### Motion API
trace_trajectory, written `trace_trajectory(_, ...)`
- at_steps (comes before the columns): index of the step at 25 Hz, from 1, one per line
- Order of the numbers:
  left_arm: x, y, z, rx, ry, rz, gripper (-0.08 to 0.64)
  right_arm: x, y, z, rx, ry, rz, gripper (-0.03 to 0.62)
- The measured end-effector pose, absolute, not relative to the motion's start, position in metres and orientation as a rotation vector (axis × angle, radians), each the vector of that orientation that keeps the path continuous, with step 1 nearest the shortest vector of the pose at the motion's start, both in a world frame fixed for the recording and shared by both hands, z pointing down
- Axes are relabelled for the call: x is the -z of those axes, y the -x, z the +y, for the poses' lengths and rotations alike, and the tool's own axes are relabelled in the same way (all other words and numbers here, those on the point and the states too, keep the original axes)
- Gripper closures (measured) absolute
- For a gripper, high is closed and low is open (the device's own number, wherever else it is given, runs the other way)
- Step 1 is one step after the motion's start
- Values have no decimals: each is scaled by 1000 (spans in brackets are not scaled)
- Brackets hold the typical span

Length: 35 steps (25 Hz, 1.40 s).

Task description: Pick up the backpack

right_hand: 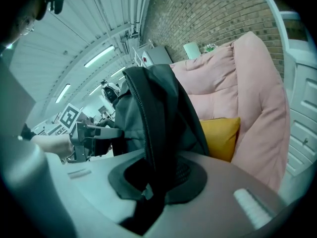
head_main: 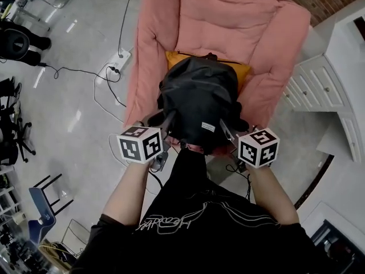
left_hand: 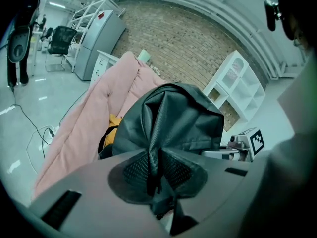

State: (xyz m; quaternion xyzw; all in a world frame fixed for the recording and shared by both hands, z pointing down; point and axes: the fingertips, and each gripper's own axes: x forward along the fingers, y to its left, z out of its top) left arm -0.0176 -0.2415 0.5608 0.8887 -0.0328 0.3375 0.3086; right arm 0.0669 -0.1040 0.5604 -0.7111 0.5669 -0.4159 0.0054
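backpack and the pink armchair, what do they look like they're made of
Backpack: probably woven nylon or polyester, dark grey, slight sheen; a fine weave shows and it creases in soft folds. Pink armchair: soft matte fabric upholstery over thick padding, judging by puffy, stitched cushions; exact fibre unclear.

I note a pale grey polished floor (head_main: 80,56) that reflects the overhead lighting. A white power strip (head_main: 121,59) and loose black cables (head_main: 74,69) lie on it beside a pink padded armchair (head_main: 228,16), which carries a yellow cushion (head_main: 244,72). A brick wall (left_hand: 183,38) runs behind the armchair, with a white drawer cabinet (head_main: 319,79) just beside the chair's arm and a white open shelf unit (left_hand: 237,83) against the wall. Long tube lights (right_hand: 99,56) are lit on the ceiling, and a dark office chair (left_hand: 62,38) stands further down the room.
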Motion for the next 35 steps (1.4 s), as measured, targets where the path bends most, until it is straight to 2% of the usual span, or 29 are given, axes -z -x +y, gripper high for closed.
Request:
trace_trajectory(20,-411,86,-122,-722,-2479,-69,503,-415,-14,6,1003,2233,1951,540)
trace_trajectory(35,-347,140,-63,-611,-2552,-33,505,-349,38,65,834,2243,1943,540)
